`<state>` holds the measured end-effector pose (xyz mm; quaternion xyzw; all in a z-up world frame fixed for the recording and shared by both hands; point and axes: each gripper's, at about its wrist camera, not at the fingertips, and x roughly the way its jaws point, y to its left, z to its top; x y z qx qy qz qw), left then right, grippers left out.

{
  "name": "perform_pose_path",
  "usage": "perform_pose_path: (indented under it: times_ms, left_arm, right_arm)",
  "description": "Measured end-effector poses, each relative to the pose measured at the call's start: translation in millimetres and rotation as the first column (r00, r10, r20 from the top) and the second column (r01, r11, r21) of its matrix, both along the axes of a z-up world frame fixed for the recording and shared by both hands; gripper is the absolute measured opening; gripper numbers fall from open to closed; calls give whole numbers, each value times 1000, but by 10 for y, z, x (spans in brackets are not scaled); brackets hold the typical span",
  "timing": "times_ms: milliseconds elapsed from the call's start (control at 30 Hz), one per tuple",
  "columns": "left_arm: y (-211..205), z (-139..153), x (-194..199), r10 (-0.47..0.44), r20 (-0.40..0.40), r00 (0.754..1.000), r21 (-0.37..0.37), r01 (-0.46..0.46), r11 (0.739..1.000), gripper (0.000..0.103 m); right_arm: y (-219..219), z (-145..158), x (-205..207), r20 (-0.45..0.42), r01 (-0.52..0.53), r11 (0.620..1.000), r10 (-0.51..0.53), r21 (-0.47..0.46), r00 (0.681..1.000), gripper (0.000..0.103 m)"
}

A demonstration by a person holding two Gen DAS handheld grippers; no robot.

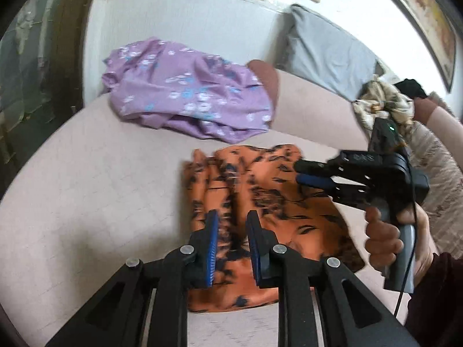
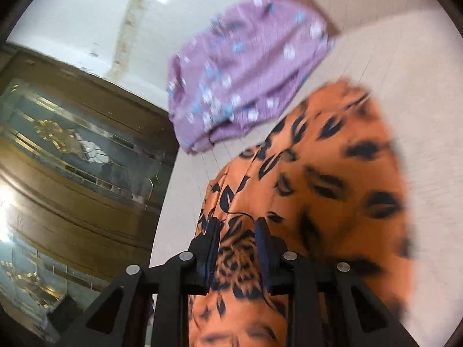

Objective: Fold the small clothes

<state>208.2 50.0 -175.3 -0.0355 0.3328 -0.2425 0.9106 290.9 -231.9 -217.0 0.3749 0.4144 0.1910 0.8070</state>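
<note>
The left gripper (image 1: pixel 231 219) stood slightly open over the orange garment (image 1: pixel 269 202) on the bed (image 1: pixel 86 188), gripping nothing. The right gripper (image 1: pixel 301 172) was nearly closed above the garment, empty.

Bright daylight, fisheye warp, right-cam motion blur

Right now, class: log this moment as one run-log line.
stage: folding | orange garment: crumpled on bed | left gripper: open above it | right gripper: nearly closed, empty | purple garment: untouched
</note>
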Motion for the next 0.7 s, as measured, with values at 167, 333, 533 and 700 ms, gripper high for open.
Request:
perform_pose_path:
  times_ms: [167, 333, 533, 700]
  left_arm:
    - [-313, -203, 76, -31, -78, 996, 100, 39, 994, 21]
    - [-423, -524, 177, 4, -180, 984, 189, 31, 981, 25]
    - [-334, -532, 185, -11, -174, 985, 173, 42, 984, 33]
    - [-360, -528, 167, -19, -164, 986, 187, 50, 981, 33]
  right_arm:
    - [-187, 5, -482, -37, -34, 997, 32, -73, 999, 28]
    - [-150, -271, -564, -97, -74, 985, 59, -154, 994, 24]
    - [-207, 71, -294, -60, -46, 972, 33, -231, 998, 24]
    - [-201, -23, 246, -86, 33, 952, -62, -305, 994, 25]
